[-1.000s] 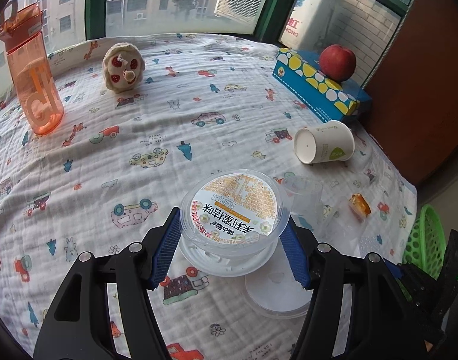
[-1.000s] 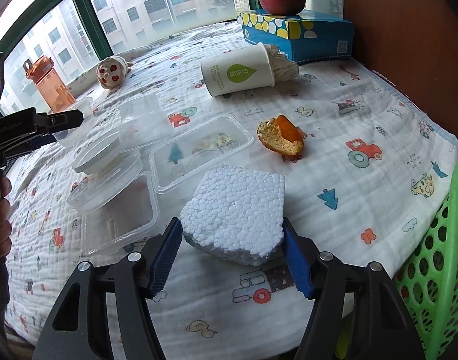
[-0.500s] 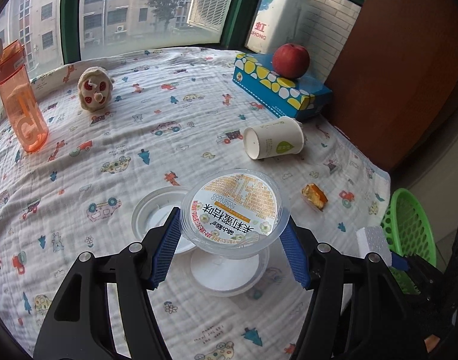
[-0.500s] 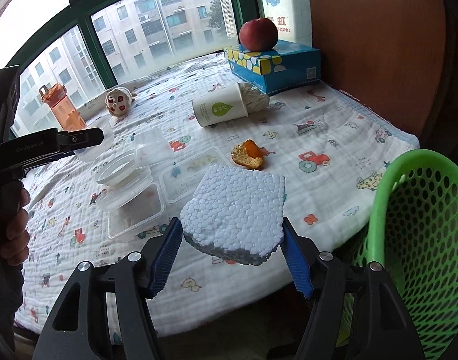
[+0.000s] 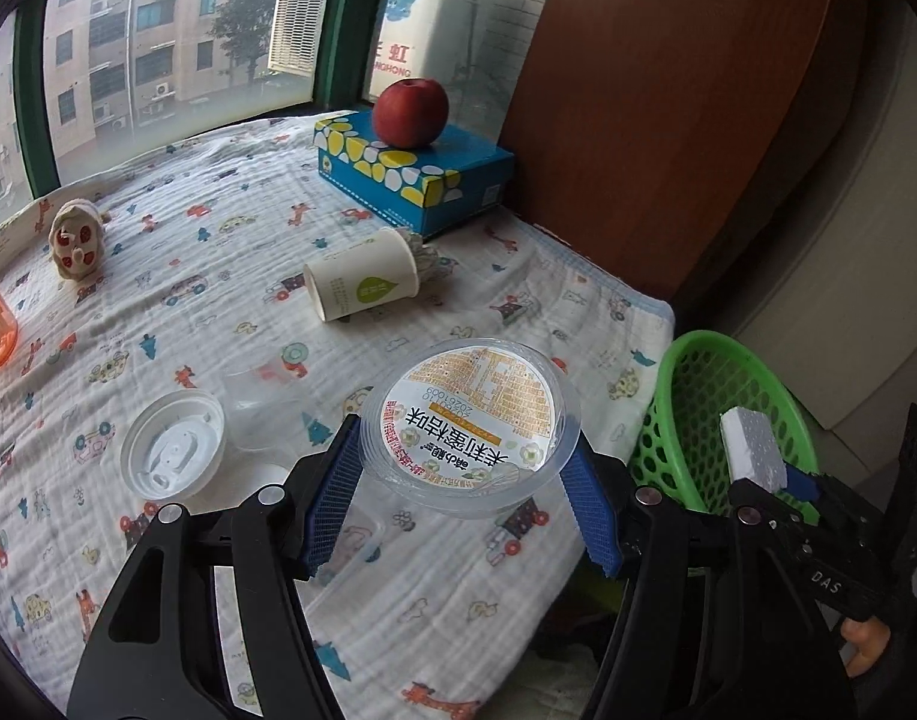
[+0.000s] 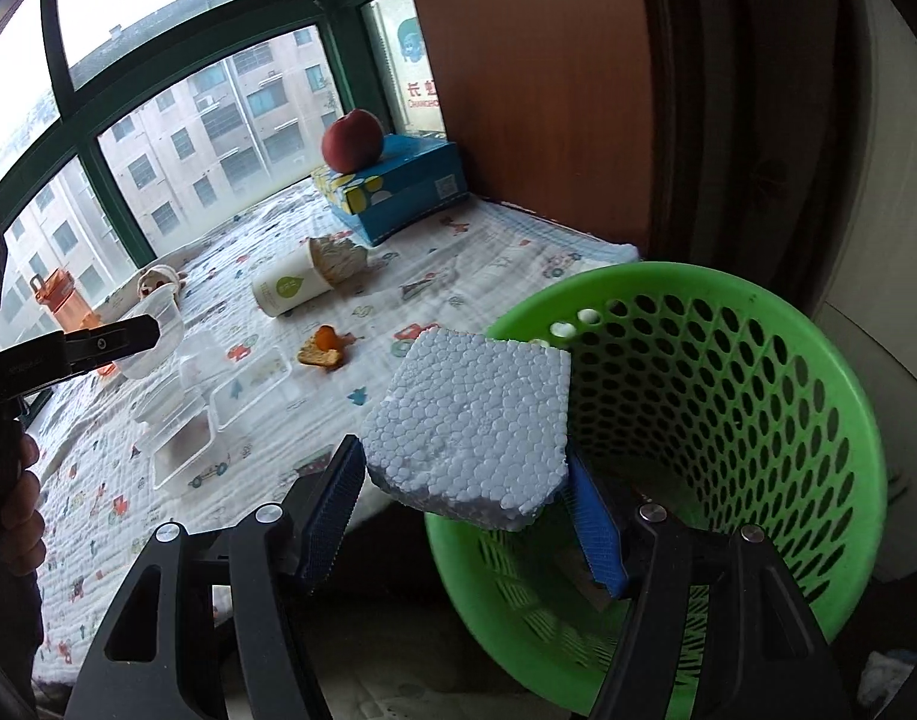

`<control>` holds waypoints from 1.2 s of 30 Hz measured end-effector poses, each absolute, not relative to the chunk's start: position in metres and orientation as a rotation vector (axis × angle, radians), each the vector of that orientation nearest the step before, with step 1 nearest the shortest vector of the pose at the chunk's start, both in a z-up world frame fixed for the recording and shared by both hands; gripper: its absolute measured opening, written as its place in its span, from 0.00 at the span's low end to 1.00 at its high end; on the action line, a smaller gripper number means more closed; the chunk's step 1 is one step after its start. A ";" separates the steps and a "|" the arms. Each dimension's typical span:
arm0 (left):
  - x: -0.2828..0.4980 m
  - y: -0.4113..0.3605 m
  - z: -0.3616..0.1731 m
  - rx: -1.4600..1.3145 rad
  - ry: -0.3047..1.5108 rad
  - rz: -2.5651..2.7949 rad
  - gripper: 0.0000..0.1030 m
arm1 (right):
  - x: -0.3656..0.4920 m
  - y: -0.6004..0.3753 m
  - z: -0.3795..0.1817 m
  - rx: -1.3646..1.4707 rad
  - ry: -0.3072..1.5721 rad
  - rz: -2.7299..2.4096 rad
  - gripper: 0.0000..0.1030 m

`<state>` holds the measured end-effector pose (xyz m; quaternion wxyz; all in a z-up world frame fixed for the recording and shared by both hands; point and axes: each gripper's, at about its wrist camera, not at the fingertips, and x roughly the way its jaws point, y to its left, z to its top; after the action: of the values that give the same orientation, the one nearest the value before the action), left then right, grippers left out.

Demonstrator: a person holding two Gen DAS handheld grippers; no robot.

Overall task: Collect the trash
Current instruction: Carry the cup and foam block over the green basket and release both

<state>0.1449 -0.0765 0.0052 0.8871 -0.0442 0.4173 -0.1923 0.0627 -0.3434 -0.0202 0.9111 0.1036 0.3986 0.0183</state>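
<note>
Both loads now nearer basket (image 6: 758, 360); cup (image 5: 470, 420) label perhaps "2026".

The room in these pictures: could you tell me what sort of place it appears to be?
Probably a flat's bay-window ledge, high up: the green-framed window looks out on apartment blocks, a child's printed blanket covers the ledge, and household things sit on it, such as a tissue box and an apple.

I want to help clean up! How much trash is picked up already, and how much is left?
Nothing shows in the green basket yet. In hand: the right gripper holds a foam block at its rim, and the left gripper holds a plastic tub. Left on the cloth: paper cup, orange peel, clear lids and trays.
</note>
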 end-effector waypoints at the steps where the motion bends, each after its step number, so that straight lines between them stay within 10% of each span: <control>1: 0.144 -0.083 0.006 -0.086 0.868 -0.410 0.61 | 0.061 -0.351 -0.021 0.219 0.823 0.023 0.62; 36: 0.119 -0.237 -0.008 0.072 0.940 -0.618 0.62 | 0.021 -0.442 -0.031 0.332 0.808 -0.144 0.70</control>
<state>0.1185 -0.2372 -0.0077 0.8454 0.0342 0.4455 -0.2928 0.0215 -0.4423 -0.0310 0.9037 0.1607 0.3907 -0.0697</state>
